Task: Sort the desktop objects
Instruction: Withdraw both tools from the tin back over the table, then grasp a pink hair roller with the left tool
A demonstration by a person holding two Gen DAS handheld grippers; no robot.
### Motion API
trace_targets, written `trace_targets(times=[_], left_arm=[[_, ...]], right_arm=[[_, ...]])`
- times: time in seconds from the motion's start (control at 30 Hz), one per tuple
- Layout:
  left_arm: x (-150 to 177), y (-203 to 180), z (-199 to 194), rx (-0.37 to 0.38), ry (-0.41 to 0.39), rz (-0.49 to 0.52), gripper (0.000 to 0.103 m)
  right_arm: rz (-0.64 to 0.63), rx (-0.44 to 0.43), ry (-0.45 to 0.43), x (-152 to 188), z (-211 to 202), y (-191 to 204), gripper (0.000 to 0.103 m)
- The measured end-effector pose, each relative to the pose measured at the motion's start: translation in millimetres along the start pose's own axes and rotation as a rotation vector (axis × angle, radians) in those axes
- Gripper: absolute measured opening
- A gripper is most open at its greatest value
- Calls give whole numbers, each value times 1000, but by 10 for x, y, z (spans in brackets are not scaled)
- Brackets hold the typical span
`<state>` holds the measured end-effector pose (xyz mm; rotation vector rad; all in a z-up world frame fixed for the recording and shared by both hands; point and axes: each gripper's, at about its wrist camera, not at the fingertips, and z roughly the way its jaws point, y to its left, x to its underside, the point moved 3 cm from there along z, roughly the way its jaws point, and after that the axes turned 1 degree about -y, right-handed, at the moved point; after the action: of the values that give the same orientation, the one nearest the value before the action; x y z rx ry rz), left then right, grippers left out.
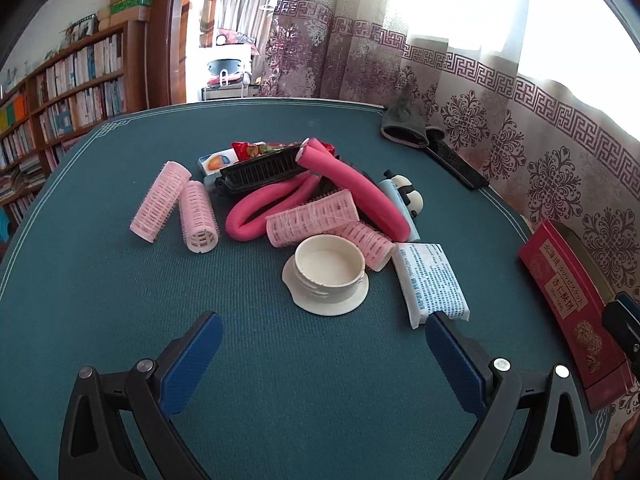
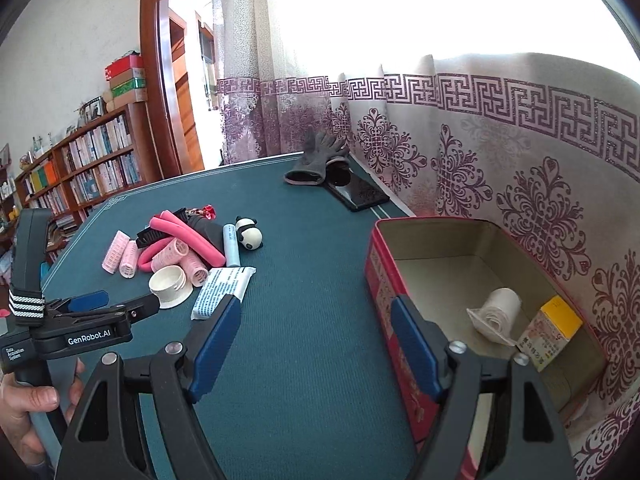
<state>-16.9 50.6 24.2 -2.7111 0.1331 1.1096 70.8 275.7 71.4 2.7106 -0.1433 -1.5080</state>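
Packet [image 1: 430, 280] lies lengthwise toward left hand-held gripper [image 1: 322, 344].

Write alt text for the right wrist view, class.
The open right gripper hovers empty over a green table beside a red tin box holding a white roll and a yellow carton. The left gripper points toward piled pink hair rollers.

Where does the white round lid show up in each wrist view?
Left wrist: the white round lid sits centre frame, open side up, just beyond the open left gripper.
Right wrist: lower left, at the near edge of the pile.
Shared landmark: the white printed packet lies right beside it in both.
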Motion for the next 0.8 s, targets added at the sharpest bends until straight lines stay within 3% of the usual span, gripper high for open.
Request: trace_targets(times=[0.2, 0.47, 0.8], left_arm=[[19, 449, 41, -62, 4, -73, 102], [-33, 747, 116, -105, 16, -82, 102], [-479, 1231, 158, -119, -29, -127, 102]], right_arm=[[-31, -74, 64, 54, 304, 313, 80], [-39, -144, 140, 51, 688, 648, 80], [-31, -172, 180, 92, 945, 806, 80]])
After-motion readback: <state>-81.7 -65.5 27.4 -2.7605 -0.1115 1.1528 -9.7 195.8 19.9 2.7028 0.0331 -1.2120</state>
